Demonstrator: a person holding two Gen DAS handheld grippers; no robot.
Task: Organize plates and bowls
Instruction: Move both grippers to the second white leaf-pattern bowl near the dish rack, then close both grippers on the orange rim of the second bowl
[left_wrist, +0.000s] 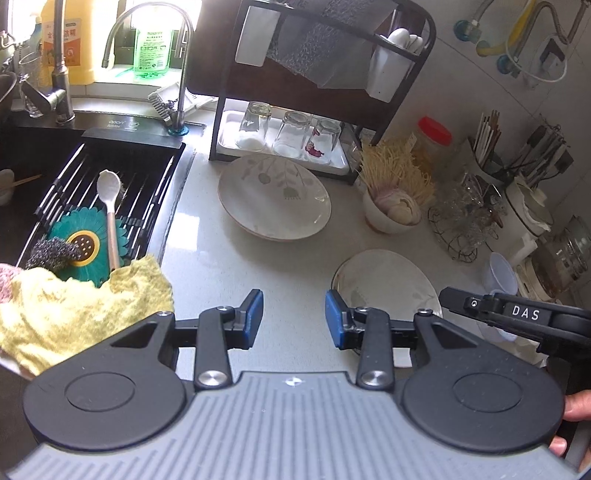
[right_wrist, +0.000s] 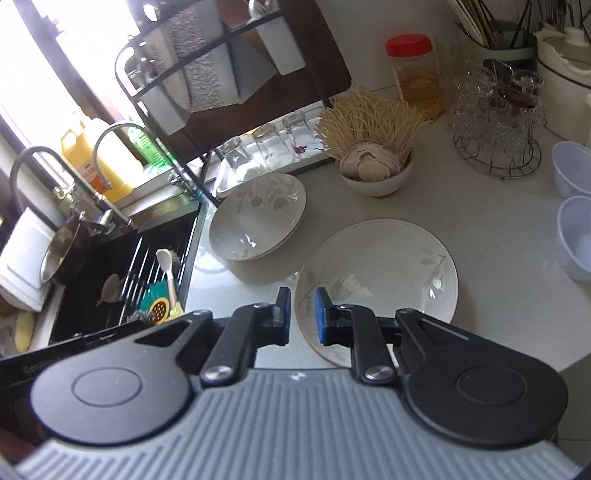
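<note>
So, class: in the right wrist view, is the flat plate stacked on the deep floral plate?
No: the flat plate lies on the counter beside the deep floral plate.

Far plate (left_wrist: 274, 197): white, grey leaf print
Near plate (right_wrist: 376, 280): white, pale leaves
Cloth (left_wrist: 81, 310): yellow
Jar lid (right_wrist: 408, 45): red
Gripper pads (left_wrist: 255, 317): blue

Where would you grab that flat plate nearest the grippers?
By its rim. The flat plate lies face up on the counter, so only the thin raised edge offers a hold. Probably come from the near side, where the right gripper already hovers.
</note>
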